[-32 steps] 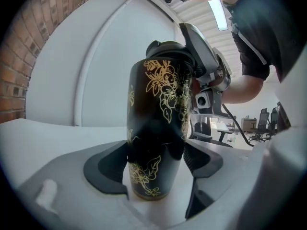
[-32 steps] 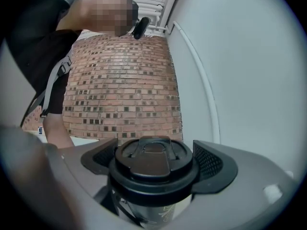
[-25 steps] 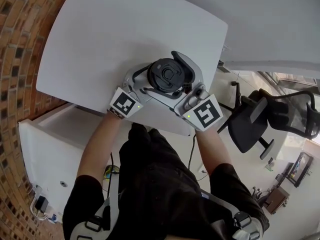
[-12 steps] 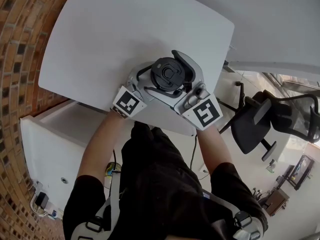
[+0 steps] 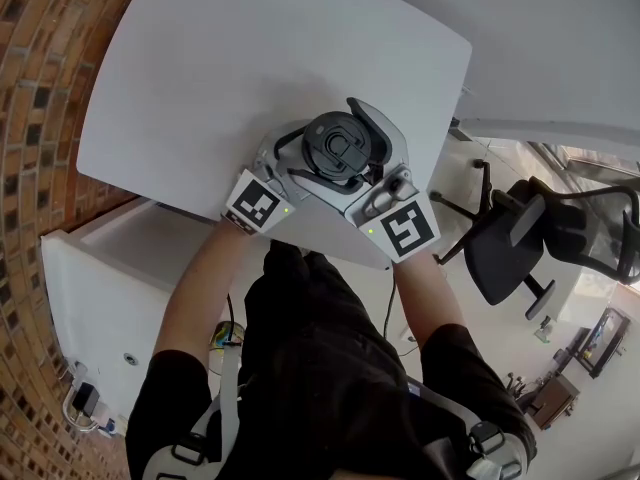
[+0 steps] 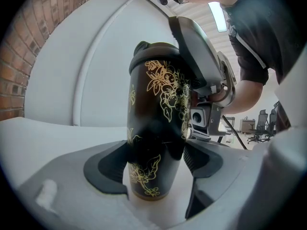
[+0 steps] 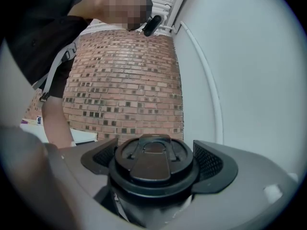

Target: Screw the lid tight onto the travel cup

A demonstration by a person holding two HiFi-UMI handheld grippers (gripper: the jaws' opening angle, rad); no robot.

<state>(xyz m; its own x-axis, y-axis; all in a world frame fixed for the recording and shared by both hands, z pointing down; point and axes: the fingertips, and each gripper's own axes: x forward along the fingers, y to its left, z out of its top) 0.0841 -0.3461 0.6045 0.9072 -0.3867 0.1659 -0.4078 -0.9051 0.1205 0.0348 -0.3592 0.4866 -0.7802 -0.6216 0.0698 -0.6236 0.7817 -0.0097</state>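
A black travel cup (image 6: 156, 119) with a gold flower pattern stands upright on the white table (image 5: 250, 58), near its front edge. My left gripper (image 6: 156, 159) is shut on the cup's lower body, one dark pad pressing each side. The black lid (image 7: 153, 159) sits on top of the cup. My right gripper (image 7: 154, 158) is shut on the lid, its ribbed pads against the rim on both sides. In the head view the lid (image 5: 340, 146) shows from above between both grippers, and the cup's body is hidden beneath it.
A brick wall (image 5: 40, 88) runs along the left. A white cabinet (image 5: 110, 278) stands below the table's front left edge. Black office chairs (image 5: 520, 248) stand on the floor to the right. The person's body is close behind the grippers.
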